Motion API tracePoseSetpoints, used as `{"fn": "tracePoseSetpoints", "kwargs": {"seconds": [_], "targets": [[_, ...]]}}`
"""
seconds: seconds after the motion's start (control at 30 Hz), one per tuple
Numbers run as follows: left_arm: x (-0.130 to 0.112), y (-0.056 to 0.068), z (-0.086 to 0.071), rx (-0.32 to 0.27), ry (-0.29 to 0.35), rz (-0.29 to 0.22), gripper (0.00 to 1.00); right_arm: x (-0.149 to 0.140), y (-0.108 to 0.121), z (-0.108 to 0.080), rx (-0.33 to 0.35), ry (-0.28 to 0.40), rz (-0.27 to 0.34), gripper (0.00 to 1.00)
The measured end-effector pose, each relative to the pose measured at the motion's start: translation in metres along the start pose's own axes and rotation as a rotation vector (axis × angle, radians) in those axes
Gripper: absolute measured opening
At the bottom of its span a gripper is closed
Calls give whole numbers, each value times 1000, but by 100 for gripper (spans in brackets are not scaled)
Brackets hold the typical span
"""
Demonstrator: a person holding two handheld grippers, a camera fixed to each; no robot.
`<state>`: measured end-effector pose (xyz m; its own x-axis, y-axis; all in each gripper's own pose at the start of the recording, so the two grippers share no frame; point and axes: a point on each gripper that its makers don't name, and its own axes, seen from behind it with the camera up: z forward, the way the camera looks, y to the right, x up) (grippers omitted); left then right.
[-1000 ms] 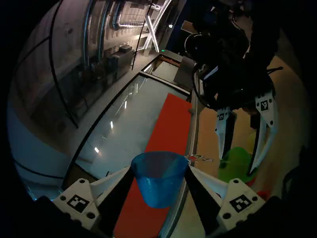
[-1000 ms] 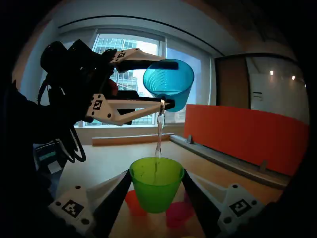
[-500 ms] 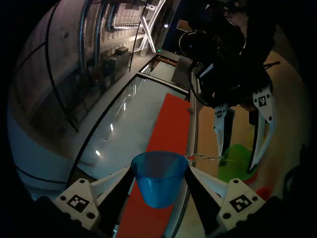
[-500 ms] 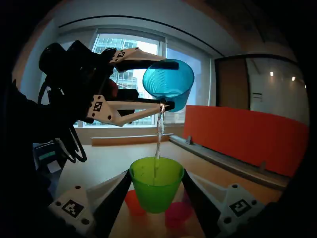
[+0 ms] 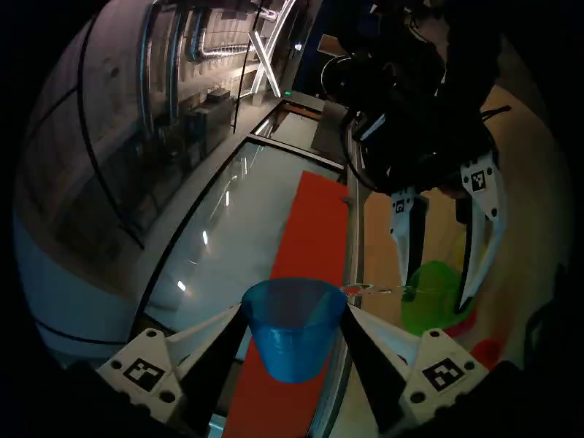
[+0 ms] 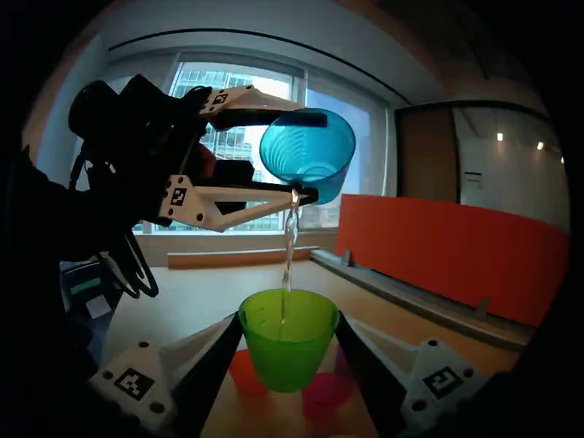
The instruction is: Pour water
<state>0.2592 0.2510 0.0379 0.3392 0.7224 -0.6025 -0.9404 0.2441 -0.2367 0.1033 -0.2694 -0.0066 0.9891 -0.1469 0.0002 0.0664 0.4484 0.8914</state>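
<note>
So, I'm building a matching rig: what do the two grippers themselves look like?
Both the left gripper and the right gripper have white tapered jaws with black inner linings, a square black-and-white marker near each jaw's base, and a bulky black body behind. Black cables loop from the left one.

1. My left gripper [image 5: 293, 310], lower centre of the frame, clamps the blue cup [image 5: 293, 339] between both fingers.
2. A thin thread of water [image 5: 379, 290] runs from its rim rightward to the green cup [image 5: 431, 286].
3. My right gripper [image 5: 433, 301], right of centre, holds the green cup between its fingers.
</note>
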Motion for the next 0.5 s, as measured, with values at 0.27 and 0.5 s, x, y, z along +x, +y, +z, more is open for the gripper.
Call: {"fn": "tracePoseSetpoints", "kwargs": {"seconds": [0.27, 0.5], "targets": [[1, -2, -1, 1, -3, 24, 86, 2, 0, 0, -1, 1, -4, 92], [1, -3, -3, 3, -5, 39, 87, 3, -1, 1, 1, 3, -4, 92]]}}
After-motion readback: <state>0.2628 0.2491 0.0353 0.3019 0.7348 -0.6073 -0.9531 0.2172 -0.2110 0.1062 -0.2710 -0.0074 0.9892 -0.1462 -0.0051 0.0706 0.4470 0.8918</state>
